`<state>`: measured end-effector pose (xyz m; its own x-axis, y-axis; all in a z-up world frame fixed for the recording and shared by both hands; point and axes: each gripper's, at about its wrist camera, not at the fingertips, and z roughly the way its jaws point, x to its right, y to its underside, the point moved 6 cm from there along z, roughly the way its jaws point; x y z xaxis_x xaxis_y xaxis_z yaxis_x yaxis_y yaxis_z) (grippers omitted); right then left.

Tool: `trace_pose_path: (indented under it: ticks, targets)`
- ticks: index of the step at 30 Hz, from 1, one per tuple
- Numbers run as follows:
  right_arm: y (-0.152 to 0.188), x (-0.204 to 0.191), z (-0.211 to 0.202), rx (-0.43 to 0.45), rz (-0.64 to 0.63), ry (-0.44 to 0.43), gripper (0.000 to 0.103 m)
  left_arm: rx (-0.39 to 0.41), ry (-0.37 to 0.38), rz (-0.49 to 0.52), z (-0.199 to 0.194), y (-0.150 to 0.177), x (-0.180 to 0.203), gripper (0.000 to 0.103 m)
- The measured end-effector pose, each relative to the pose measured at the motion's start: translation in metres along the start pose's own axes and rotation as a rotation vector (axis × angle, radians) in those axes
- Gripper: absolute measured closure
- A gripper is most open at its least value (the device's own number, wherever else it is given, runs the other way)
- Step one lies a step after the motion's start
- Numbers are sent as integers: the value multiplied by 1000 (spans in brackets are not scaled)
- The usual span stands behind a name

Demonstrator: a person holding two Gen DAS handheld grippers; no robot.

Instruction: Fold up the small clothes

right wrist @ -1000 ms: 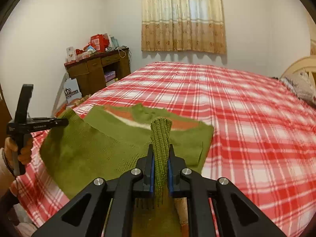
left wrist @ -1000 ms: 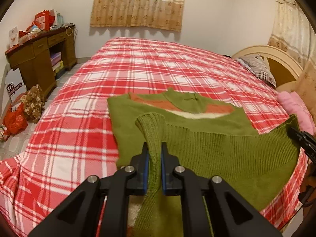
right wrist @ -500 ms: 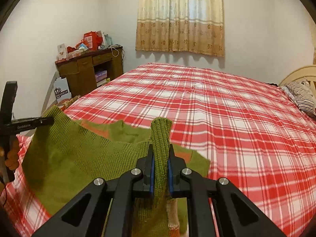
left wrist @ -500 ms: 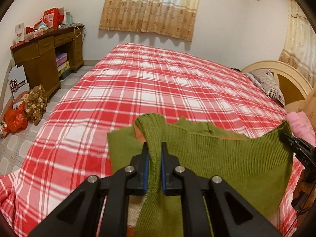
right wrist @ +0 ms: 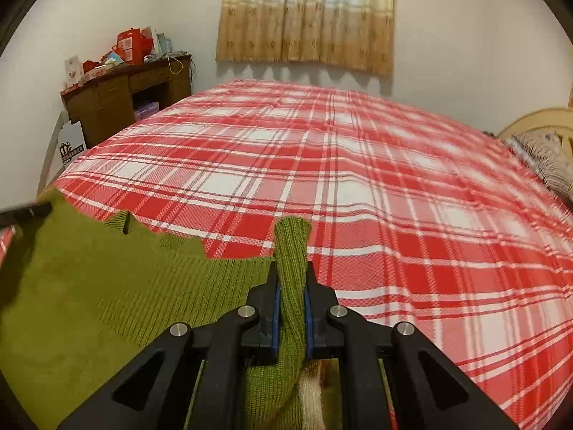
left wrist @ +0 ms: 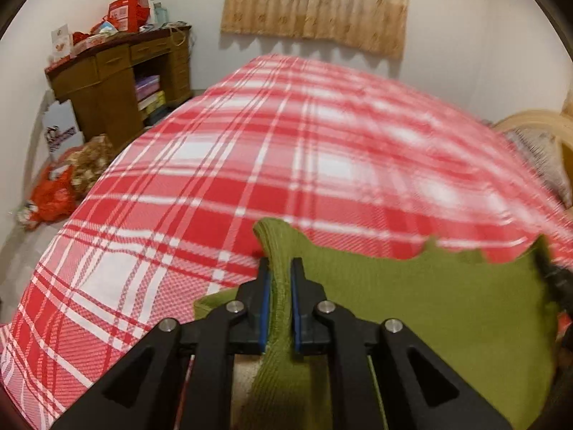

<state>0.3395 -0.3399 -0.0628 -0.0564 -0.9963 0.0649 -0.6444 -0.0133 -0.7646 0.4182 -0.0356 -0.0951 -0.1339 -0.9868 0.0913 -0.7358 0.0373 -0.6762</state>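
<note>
A small green knitted sweater (left wrist: 429, 308) is stretched between my two grippers above the near part of a bed with a red and white plaid cover (left wrist: 304, 150). My left gripper (left wrist: 280, 268) is shut on the ribbed hem at the sweater's left corner. My right gripper (right wrist: 292, 279) is shut on the ribbed hem at the right corner of the sweater (right wrist: 107, 286). The raised hem covers the rest of the garment, apart from a white and orange patch under the right gripper. Each view catches the other gripper's tip at its edge.
A brown wooden desk (left wrist: 118, 82) with red boxes on top stands at the back left. Red bags (left wrist: 53, 197) lie on the floor beside the bed. A curtain (right wrist: 304, 18) hangs on the far wall. A pale headboard and a pillow (right wrist: 544, 157) are at the right.
Both grippers carried the sweater's hem forward and down over the garment's upper half. The orange and white chest stripe and the collar, seen a second ago, are now covered by the hem.
</note>
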Motion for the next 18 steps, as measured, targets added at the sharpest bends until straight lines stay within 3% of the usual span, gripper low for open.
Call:
trace_pose_path:
  ticks: [2,6,7,8,10,13,15,18]
  targets:
    - [1,0,3,-13,1,-5,93,12,-13,-6,-4,-3,-1,88]
    - [11,2,27,-153,5,35,85,-12,-59,21,2,-3,1,85]
    - [14,5,27,-162,18,46,85,-15,-67,17,1,-3,0,77]
    - [13,8,19,-139,37,47,85,-15,-84,9,-1,-4,-4,64]
    - [11,22,-10,-61,99,91,84,-17,-84,3,-10,-5,-9,55]
    - [25,48,-72,40,232,116,81,26,-78,14,-35,-4,-16,55]
    - [42,55,-102,53,270,99,79,60,-77,50,-58,3,-14,55]
    - [77,54,-139,39,293,58,78,69,-2,96,-90,30,-2,55]
